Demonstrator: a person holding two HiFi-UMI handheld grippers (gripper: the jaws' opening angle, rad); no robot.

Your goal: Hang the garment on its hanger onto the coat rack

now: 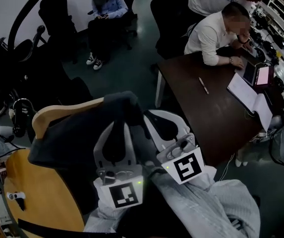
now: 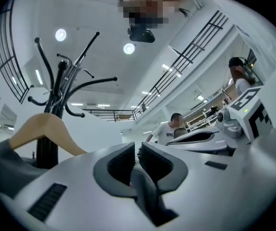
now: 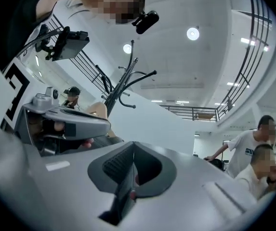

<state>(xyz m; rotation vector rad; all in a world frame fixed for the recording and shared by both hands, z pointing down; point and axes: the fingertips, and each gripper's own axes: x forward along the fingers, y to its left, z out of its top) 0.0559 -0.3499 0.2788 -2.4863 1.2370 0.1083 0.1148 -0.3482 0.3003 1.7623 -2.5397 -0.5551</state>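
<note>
A dark garment (image 1: 70, 143) is draped over a wooden hanger (image 1: 57, 114) at the middle left of the head view. Both grippers point up, side by side, at the garment's top fold. My left gripper (image 1: 116, 128) has its pads nearly together on a strip of dark fabric (image 2: 145, 189); the left gripper (image 2: 137, 153) faces the ceiling. My right gripper (image 1: 162, 118) is beside it, and the right gripper (image 3: 133, 150) has its pads pressed together on a thin dark fold (image 3: 124, 194). The black coat rack (image 2: 56, 95) stands just behind the hanger (image 2: 44, 129). The coat rack (image 3: 121, 88) also rises beyond the left gripper's body.
A brown table (image 1: 206, 113) with a notebook (image 1: 248, 95) and laptop (image 1: 258, 74) stands at the right, with people seated at it. Another person sits at the back (image 1: 104, 14). Black chairs (image 1: 13, 78) crowd the left. A yellow wooden board (image 1: 37, 192) and pale striped cloth (image 1: 211, 207) lie close below.
</note>
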